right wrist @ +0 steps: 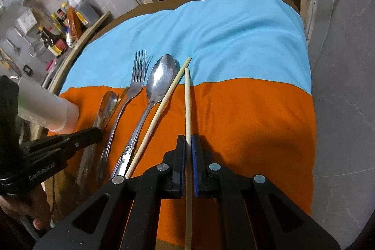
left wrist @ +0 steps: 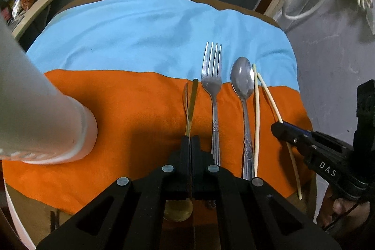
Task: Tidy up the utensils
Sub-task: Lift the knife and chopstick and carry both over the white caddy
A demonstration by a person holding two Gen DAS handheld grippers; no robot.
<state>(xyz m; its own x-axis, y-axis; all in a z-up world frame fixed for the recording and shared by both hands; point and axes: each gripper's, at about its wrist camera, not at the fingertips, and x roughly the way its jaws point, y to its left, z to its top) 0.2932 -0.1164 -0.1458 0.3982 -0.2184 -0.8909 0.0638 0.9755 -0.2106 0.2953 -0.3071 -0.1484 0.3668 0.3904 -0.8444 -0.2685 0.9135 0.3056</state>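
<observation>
Left gripper jaws fully closed on thin gold-coloured metal spoon at mid-handle; a small steel teaspoon lies touching it, clamped or not cannot tell. Gold bowl end shows under the gripper body. Right gripper jaws pinched shut on pale wooden chopstick, tip pointing ahead. Second pale wooden chopstick just left of right gripper, slanted, touching silver steel tablespoon. Silver steel fork between the two grippers. All lie on the orange-and-blue cloth. White plastic cylinder container stands well left of left gripper.
</observation>
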